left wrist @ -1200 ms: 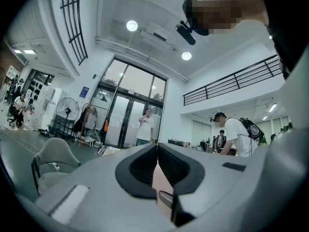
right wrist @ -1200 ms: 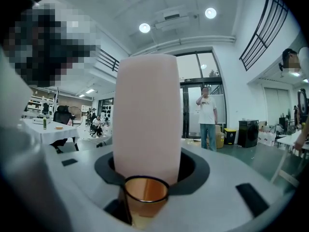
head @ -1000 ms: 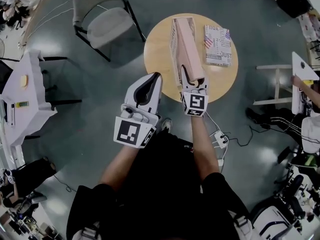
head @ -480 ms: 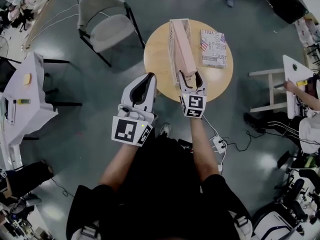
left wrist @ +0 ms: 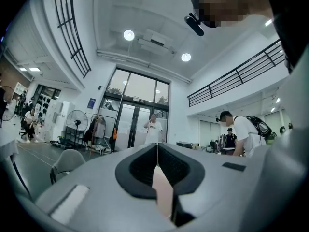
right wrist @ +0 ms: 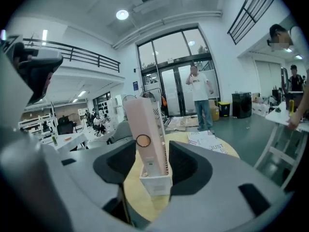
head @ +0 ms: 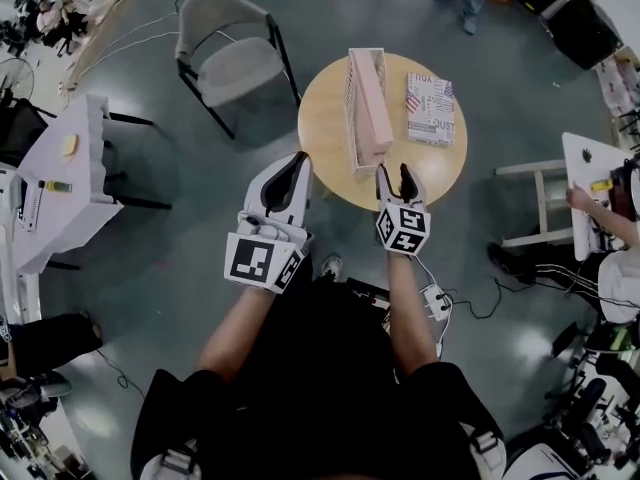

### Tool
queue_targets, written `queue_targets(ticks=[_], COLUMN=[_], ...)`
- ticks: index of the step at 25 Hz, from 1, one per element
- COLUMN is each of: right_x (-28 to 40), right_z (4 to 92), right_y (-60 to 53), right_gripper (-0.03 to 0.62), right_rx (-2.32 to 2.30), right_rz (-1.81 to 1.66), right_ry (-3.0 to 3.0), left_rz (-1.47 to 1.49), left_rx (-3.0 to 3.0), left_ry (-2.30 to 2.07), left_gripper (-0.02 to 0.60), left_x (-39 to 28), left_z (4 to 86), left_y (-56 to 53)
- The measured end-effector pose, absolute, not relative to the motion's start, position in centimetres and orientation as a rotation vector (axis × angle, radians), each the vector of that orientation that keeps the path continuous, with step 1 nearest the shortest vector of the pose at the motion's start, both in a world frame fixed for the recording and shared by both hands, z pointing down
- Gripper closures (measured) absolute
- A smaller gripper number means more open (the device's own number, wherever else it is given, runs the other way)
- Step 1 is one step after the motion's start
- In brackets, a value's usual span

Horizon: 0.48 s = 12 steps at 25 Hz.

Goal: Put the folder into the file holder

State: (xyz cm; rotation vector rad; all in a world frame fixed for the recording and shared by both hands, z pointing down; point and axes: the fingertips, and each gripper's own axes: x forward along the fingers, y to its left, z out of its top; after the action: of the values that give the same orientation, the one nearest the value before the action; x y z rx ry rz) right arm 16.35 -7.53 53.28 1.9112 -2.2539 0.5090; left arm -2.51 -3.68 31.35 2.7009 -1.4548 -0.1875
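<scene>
Black-padded and spread, my right gripper [head: 395, 172] has its jaws closing with nothing between them, just short of the near end of the white file holder [head: 352, 118]. The pink folder [head: 372, 103] stands inside it on the round wooden table [head: 325, 133], beside a printed booklet [head: 432, 108]. My left gripper [head: 297, 160] hangs off the table's edge, jaws pressed together.
</scene>
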Motion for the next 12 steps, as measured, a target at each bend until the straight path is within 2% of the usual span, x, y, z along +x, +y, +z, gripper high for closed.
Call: queue_targets(ticks=[5,12], right_x=[16.6,15.7], right_z=[52.8,50.7], right_y=[-5.8,-4.3], right_gripper=[0.444,0.49], right_rx=[1.925,1.913], right_rz=[0.618,0.654], right_ry=[-2.213,-2.167], left_rz=[-0.187,-0.174], left_rx=[2.713,2.721], left_ry=[-1.433,-1.358], left_gripper=[0.569,0.569], left_x=[-3.3,-4.1], left_z=[30.6,31.5], left_y=[-3.8,-4.8])
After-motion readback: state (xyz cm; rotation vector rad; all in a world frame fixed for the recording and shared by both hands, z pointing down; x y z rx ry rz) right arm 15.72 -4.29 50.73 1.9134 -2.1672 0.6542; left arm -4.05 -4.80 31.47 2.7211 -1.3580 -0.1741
